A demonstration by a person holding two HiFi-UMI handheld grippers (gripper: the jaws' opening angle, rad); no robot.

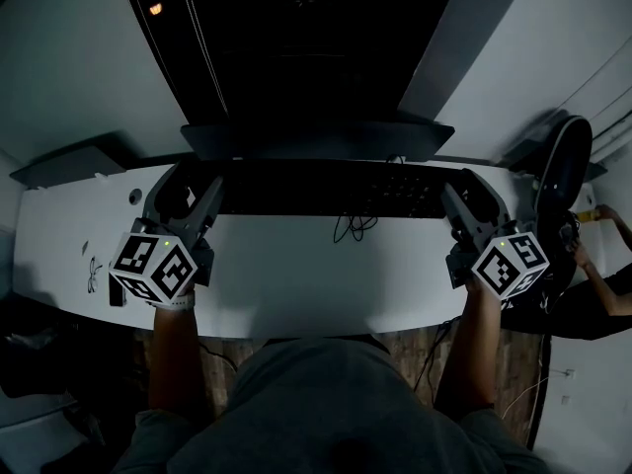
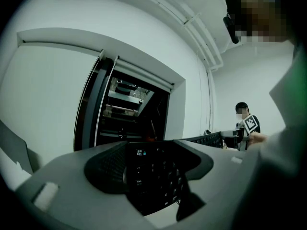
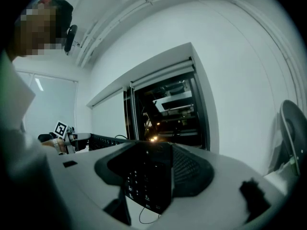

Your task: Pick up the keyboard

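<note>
**A:** How are the ends held?

**B:** The left gripper (image 2: 152, 174) has its 2 jaws pinching the Esc end of the keyboard (image 1: 331, 188). The right gripper (image 3: 147, 176) clamps the other end likewise. The keyboard lies across the white desk (image 1: 296, 284) at the person's 12 o'clock, with the grippers at its 9 and 3.

**A:** Is it off the desk?

**B:** It's too dim to tell. I'd raise both ends together and level, and watch the cable (image 1: 353, 227) trailing at its 6 o'clock.
</note>
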